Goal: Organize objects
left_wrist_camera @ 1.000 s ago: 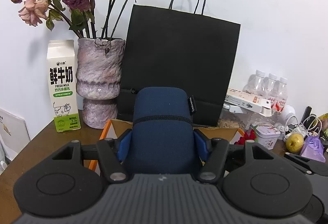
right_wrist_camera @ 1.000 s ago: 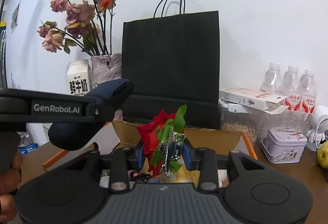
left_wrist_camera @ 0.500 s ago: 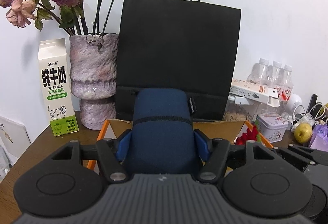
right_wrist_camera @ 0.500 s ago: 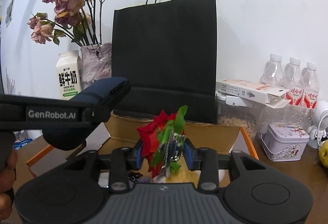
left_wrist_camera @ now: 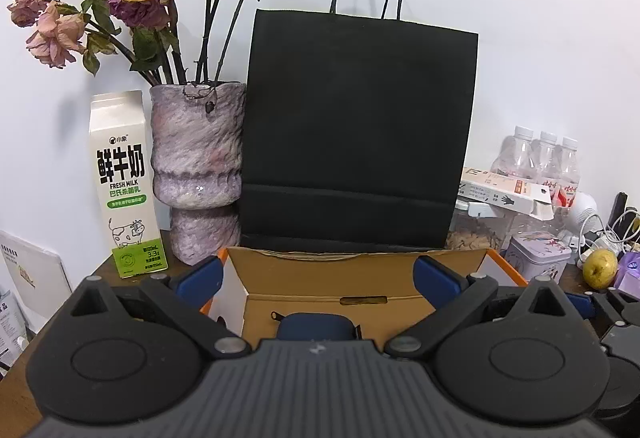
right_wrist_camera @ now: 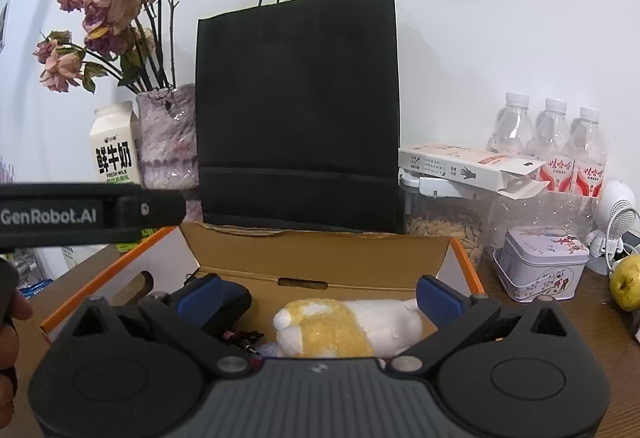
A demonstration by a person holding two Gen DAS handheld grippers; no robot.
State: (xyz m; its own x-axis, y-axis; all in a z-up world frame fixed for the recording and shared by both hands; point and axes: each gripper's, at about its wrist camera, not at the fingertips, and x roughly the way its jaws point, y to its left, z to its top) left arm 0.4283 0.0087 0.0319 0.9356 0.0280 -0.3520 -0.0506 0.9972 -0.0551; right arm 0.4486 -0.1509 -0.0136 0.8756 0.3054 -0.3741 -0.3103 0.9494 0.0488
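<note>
My left gripper (left_wrist_camera: 316,278) is spread wide, released; the navy case (left_wrist_camera: 316,326) sits low-centre in the cardboard box (left_wrist_camera: 360,270). My right gripper (right_wrist_camera: 316,296) gapes too, above the plush toy (right_wrist_camera: 344,328).

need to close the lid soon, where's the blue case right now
In both wrist views the blue case lies inside the cardboard box, left of the plush toy.

Both grippers' jaws spread wide.
</note>
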